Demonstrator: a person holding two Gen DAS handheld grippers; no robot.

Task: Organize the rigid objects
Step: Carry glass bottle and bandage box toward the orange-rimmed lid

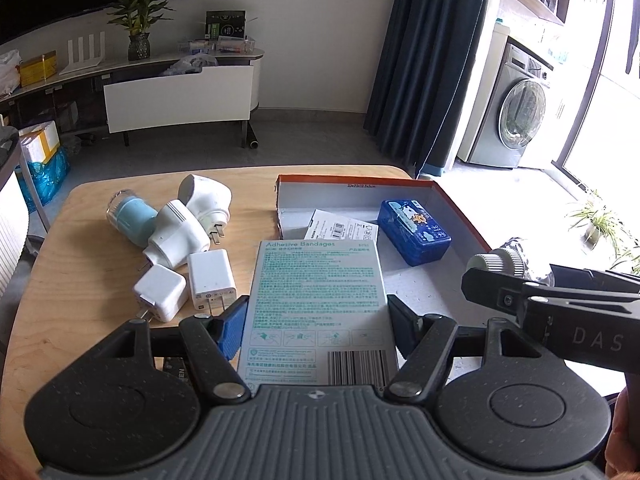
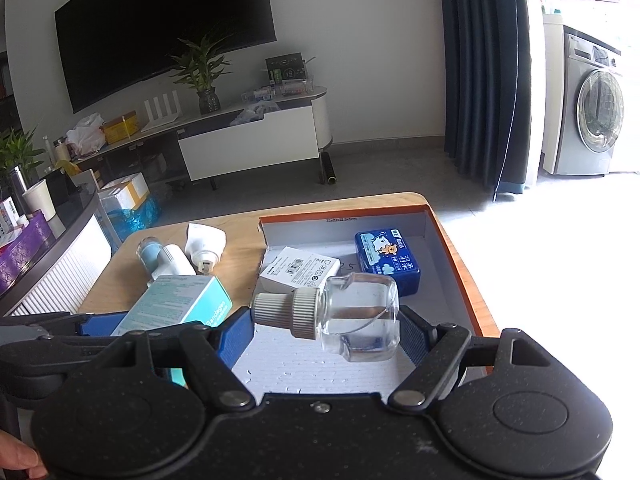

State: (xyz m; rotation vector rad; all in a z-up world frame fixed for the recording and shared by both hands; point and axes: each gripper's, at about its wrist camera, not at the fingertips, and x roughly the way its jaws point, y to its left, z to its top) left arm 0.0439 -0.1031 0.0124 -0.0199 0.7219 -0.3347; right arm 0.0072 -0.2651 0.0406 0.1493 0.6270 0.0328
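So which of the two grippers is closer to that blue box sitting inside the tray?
Right. The right gripper, holding the clear bottle, is over the tray, just short of the blue box. The left gripper, holding the bandage box, sits further left.

We see a white wall [image 2: 360, 40] with a wide black television screen [image 2: 160, 28], a dark blue curtain [image 2: 480, 72] and a silver front-loading washing machine [image 2: 592, 112] in daylight.

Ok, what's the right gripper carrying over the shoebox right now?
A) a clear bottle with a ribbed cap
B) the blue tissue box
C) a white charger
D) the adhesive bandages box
A: in the right wrist view, the clear bottle with its ribbed cap sits between the right gripper's blue pads, above the shoebox.
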